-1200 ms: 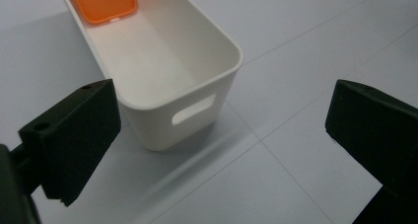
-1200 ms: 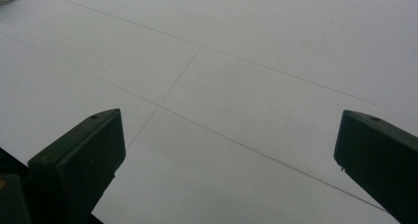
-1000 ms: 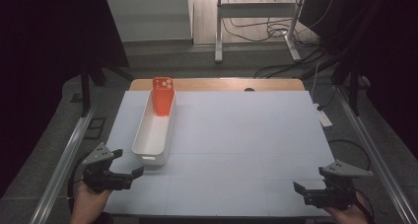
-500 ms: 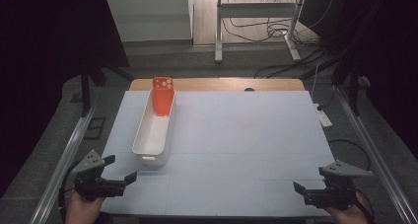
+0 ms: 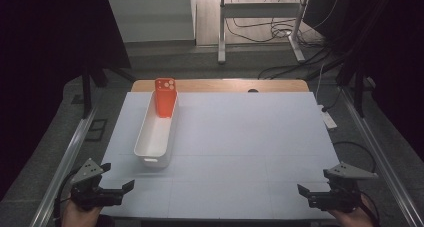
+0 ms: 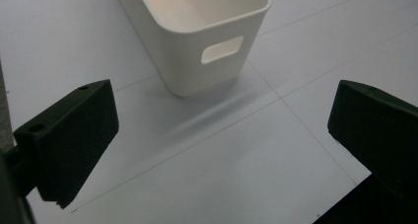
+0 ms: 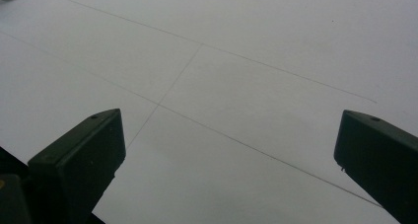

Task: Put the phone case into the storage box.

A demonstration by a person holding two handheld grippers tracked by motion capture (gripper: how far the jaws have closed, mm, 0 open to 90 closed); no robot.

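Note:
A long white bin (image 5: 156,132) lies lengthwise on the left half of the white table (image 5: 240,137). An orange-red block (image 5: 165,97) with round marks on top stands upright in the bin's far end. My left gripper (image 5: 120,187) is open near the table's front left corner, short of the bin's near end. In the left gripper view the bin (image 6: 197,31) with its handle slot sits just beyond the wide-apart jaws, nothing between them. My right gripper (image 5: 306,193) is open at the front right corner over bare table (image 7: 222,86).
A wooden strip (image 5: 220,85) runs along the table's far edge. Metal rails (image 5: 65,157) flank both sides. A white power strip (image 5: 328,118) lies off the right edge. Cables and a metal stand (image 5: 260,27) are on the floor behind.
My left gripper has pulled back toward the front left corner, away from the bin's near end. The right gripper has stayed put.

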